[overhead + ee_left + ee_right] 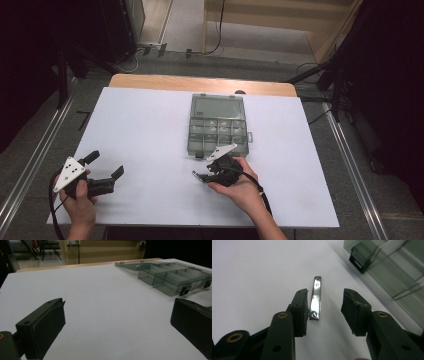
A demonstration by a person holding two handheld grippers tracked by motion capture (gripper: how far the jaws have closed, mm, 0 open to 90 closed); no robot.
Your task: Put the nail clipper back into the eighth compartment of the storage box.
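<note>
Item: metal strip (316, 298), flat on table (150, 130), near organizer box (219, 125).
Lay between right gripper (325, 307) jaws, apart, unclamped; risked skidding away if pinched off-centre.

Tongs (325, 311) apart around metal strip (316, 298), clear box (392, 267) beside.

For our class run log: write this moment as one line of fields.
right gripper: open, straddling metal strip | left gripper: open, idle | organiser box: lid open

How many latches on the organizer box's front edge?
2 show: one latch at the near corner of the organizer box, the other latch further along that edge. More may be hidden.
</note>
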